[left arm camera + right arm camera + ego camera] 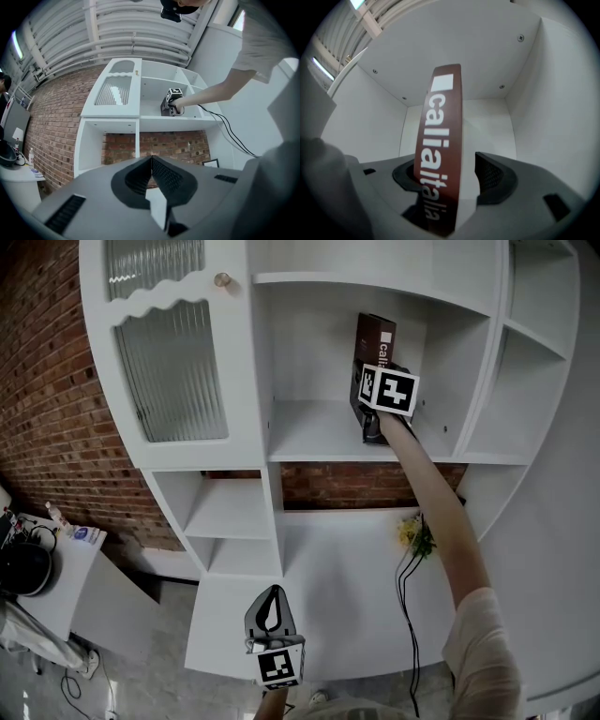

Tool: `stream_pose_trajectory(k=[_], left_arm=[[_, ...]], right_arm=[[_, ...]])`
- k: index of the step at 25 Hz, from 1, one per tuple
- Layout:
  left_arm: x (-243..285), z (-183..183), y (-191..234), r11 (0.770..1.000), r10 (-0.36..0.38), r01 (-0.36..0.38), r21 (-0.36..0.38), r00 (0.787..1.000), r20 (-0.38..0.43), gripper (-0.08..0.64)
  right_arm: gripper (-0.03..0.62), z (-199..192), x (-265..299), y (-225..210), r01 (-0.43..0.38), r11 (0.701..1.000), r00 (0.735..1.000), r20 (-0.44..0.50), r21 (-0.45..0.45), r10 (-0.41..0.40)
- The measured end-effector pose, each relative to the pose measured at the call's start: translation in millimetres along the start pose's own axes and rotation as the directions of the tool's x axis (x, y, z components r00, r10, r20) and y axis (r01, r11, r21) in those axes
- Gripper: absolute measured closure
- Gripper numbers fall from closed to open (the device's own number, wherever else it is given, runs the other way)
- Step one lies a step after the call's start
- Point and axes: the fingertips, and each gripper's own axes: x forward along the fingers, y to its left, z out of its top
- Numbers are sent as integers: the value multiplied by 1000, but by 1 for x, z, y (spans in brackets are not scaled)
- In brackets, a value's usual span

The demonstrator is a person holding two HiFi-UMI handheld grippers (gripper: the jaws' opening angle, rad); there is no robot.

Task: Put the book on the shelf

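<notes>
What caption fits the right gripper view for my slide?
Open tongs straddle a brown book standing in a white shelf.

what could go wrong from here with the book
1. The book stands upright on the shelf with no neighbour to lean on, so it may topple once it is left alone.
2. It sits between the open jaws of the right gripper, close to one pad; a crooked pull back might drag or tip it.

Smooth white-painted shelf (309, 432), rough brick wall (42, 381), ribbed glass door (173, 371)
</notes>
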Motion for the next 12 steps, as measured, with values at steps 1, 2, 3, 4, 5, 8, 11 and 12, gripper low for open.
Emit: stream_pose_trajectory(k=[1, 2, 3, 4, 5, 8, 11, 12], left_arm=[[0, 1, 0, 1000, 0, 0, -1, 1000, 1, 546], [1, 2, 0, 1000, -1, 1, -3, 1000, 6, 546], [1, 4, 0, 1000, -4, 4, 1, 1000, 9, 546], [2, 5, -2, 1000, -11, 11, 17, 1000, 8, 546], [2, 6, -4, 999, -20, 20, 41, 1000, 7, 546], [7, 12, -8, 995, -44, 42, 87, 999, 26, 546], [13, 23, -12, 995, -58, 54, 85, 997, 48, 546], [14, 27, -14, 994, -63, 58, 88, 997, 55, 546]], right_arm=[[324, 8, -3, -2, 2, 1000, 1000, 19, -8, -2], [322, 16, -7, -5, 7, 1000, 999, 36, -13, -6], [322, 23, -11, -8, 13, 1000, 999, 52, -14, -13], [322, 30, -16, -10, 20, 1000, 998, 64, -17, -19], [322, 36, -22, -11, 21, 999, 997, 76, -26, -19], [322, 60, -45, -1, -20, 996, 990, 140, -88, 32], [322, 80, -79, 10, -72, 992, 975, 202, -107, 92], [322, 85, -91, 14, -93, 990, 969, 220, -104, 114]])
